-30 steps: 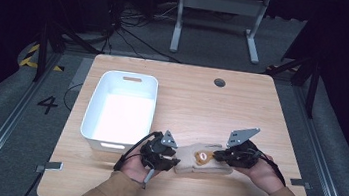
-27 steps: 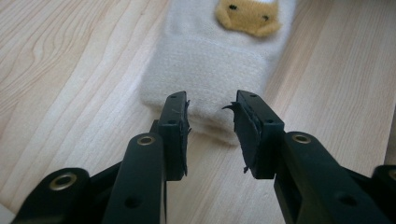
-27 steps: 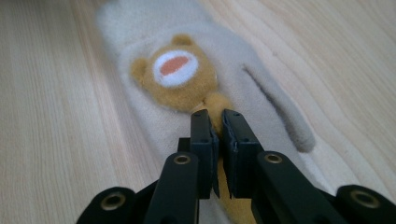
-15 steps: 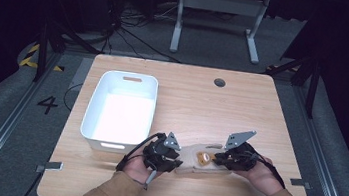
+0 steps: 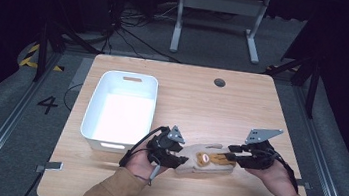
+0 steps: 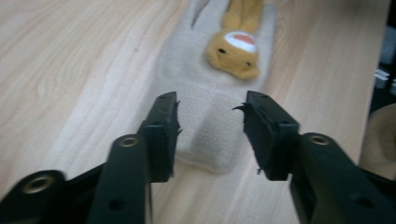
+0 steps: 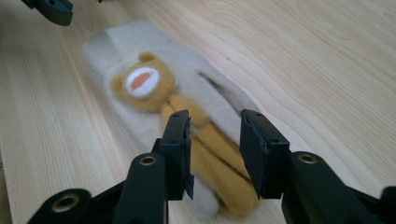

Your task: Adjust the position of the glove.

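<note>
A: Surface?
B: Light wooden worktop (image 5: 241, 111), grain running across, with a small round dark hole (image 5: 219, 82) near the far edge.
A: What's lying on it?
B: A white tub (image 5: 121, 109) on the left half, handle slot at its far end. A beige mitten (image 5: 205, 159) with an orange bear on it lies flat near the front edge, just right of the tub's near corner.
A: Touching?
B: Apart.

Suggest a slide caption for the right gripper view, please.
Open right tongs straddle the fingertip end of a beige mitten with a bear appliqué.
</note>
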The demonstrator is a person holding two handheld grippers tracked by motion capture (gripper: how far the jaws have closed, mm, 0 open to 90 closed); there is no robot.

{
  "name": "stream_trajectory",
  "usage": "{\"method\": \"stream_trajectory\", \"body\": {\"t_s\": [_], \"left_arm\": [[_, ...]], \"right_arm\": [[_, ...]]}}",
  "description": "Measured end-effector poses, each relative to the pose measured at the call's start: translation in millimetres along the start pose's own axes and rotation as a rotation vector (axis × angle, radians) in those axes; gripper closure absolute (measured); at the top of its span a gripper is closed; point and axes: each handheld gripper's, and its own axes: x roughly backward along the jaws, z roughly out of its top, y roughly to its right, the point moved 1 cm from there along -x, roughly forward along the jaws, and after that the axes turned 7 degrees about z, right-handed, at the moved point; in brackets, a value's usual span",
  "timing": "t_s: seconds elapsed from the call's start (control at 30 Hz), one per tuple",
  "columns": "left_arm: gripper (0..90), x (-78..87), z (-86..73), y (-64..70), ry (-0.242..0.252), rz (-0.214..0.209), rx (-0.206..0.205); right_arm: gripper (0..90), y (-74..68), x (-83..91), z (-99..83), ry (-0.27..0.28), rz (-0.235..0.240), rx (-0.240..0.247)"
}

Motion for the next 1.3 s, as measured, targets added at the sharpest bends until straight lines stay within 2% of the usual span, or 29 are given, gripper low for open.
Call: {"method": "stream_trajectory", "body": {"t_s": [0.17,0.27,0.5,0.57,0.6,0.87,0.9,1.07,1.17,1.3], "left_arm": [[42.7,-6.0,8.4,-0.8,-0.038,-0.01,0.008],[39.9,-9.7,12.1,-2.6,-0.035,-0.014,0.007],[34.9,-20.5,18.8,-4.0,-0.063,-0.027,-0.005],[34.7,-23.1,20.4,-3.9,-0.087,-0.036,-0.011],[34.5,-23.8,21.7,-4.3,-0.099,-0.034,-0.029],[29.8,-36.0,27.6,-1.7,-0.152,-0.04,-0.056],[28.9,-37.7,27.7,-1.9,-0.163,-0.034,-0.075],[24.1,-44.7,27.1,-0.3,-0.187,-0.04,-0.072],[18.0,-49.3,26.3,-0.5,-0.197,-0.05,-0.07],[14.0,-55.9,24.5,0.7,-0.221,-0.047,-0.086]], "right_arm": [[60.0,2.2,14.0,-7.0,0.028,-0.017,-0.031],[59.0,2.7,19.9,-10.7,0.034,-0.02,-0.046],[57.8,5.0,27.7,-17.2,0.04,-0.036,-0.072],[58.4,4.7,28.7,-17.6,0.042,-0.032,-0.069],[58.4,4.4,28.8,-17.8,0.043,-0.029,-0.068],[58.1,3.3,27.4,-17.6,0.048,-0.012,-0.065],[58.1,3.0,27.2,-17.7,0.046,-0.01,-0.065],[57.8,3.1,25.1,-18.6,0.045,-0.008,-0.071],[57.7,3.2,24.2,-18.8,0.042,-0.002,-0.077],[57.8,3.4,23.6,-18.7,0.046,0.009,-0.087]]}}
